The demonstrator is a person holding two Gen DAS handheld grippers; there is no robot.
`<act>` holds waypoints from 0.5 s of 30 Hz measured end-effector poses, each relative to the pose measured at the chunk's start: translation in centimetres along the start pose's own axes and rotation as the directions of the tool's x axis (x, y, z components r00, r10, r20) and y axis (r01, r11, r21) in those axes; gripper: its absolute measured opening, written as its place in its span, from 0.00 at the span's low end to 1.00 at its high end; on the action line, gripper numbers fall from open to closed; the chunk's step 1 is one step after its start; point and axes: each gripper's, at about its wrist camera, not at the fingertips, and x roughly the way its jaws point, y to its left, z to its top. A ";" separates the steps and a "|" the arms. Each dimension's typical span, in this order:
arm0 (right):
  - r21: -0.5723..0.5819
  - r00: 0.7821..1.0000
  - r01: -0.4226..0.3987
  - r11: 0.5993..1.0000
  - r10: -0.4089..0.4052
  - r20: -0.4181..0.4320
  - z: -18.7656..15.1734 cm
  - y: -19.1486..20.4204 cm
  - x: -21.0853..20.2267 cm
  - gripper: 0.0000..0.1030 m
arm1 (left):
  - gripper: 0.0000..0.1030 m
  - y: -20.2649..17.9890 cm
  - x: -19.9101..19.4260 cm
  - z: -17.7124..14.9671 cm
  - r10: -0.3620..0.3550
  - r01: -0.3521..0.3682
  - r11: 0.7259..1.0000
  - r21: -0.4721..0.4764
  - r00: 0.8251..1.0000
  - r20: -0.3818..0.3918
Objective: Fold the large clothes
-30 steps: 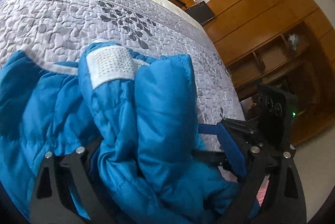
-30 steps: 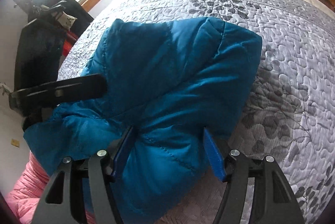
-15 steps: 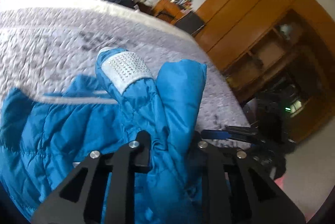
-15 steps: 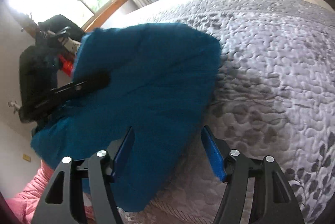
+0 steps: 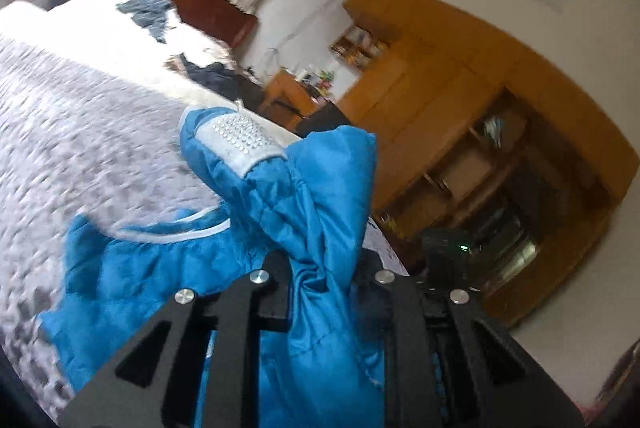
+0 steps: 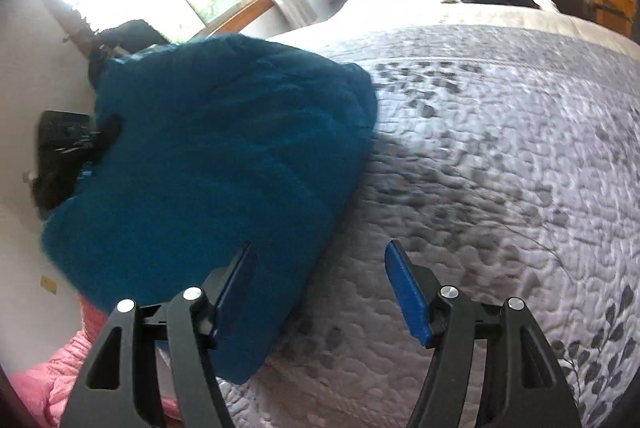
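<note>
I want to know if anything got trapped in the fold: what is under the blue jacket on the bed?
Around the blue jacket only the grey leaf-patterned quilt shows, with something pink at the bed edge below. Whatever lies directly beneath the jacket is covered.

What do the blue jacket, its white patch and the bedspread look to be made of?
Blue jacket: seemingly thin, slightly glossy synthetic shell with padding; it puffs and crinkles finely where the left claw pinches it. White patch: probably a matte fabric panel, covered in rows of small shiny studs. Bedspread: quilted grey textile, matte, with stitched pebble puffs and a leaf print.
</note>
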 end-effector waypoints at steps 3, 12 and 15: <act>-0.054 0.999 -0.028 0.998 0.026 -0.037 0.0 2.7 1.0 0.69 | 0.16 3.5 -1.3 -1.3 0.023 -0.023 0.998 -0.066 1.000 0.002; -0.146 0.978 -0.030 0.989 -0.001 -0.210 -1.0 8.0 7.3 0.69 | 0.18 10.3 -2.0 -4.7 0.105 -0.110 0.986 -0.124 0.993 -0.045; -0.159 0.972 -0.001 0.987 -0.036 -0.232 -1.6 8.2 8.8 0.78 | 0.21 11.5 -1.7 -5.0 0.118 -0.124 0.985 -0.119 0.991 -0.055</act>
